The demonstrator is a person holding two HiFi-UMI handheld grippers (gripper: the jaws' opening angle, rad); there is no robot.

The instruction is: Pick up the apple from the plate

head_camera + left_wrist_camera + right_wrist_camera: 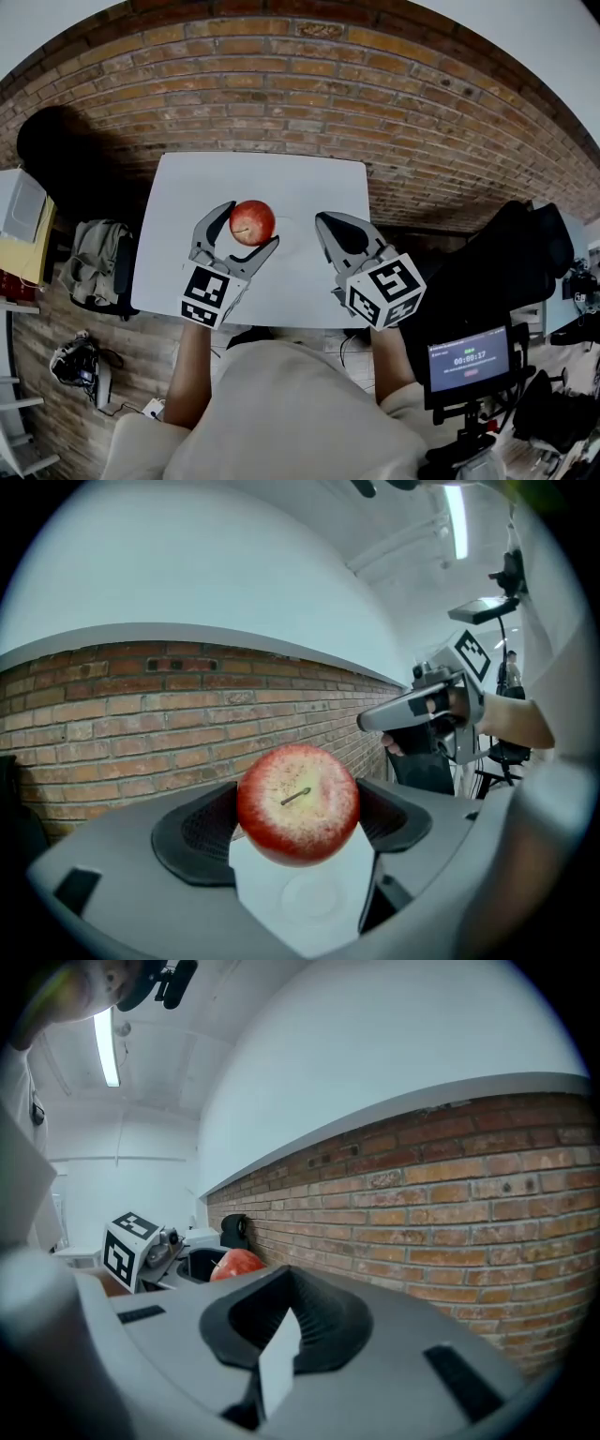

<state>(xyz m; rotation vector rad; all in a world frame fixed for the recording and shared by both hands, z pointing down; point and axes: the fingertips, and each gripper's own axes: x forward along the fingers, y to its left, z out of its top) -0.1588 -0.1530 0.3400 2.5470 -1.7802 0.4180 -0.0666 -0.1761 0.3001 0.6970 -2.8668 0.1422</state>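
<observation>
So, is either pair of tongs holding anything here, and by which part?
The left tongs grip the apple across its sides, one jaw on each flank, stem facing the camera. The right tongs are shut and empty.

Glossy, speckled apple (pixel 298 803); matt grey plastic left claw (pixel 251 226); rough brick wall (pixel 112 705).

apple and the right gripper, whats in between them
In the head view, past the left gripper jaw closed on the apple, only bare white table lies before the right gripper. Nothing else stands in that stretch.
</observation>
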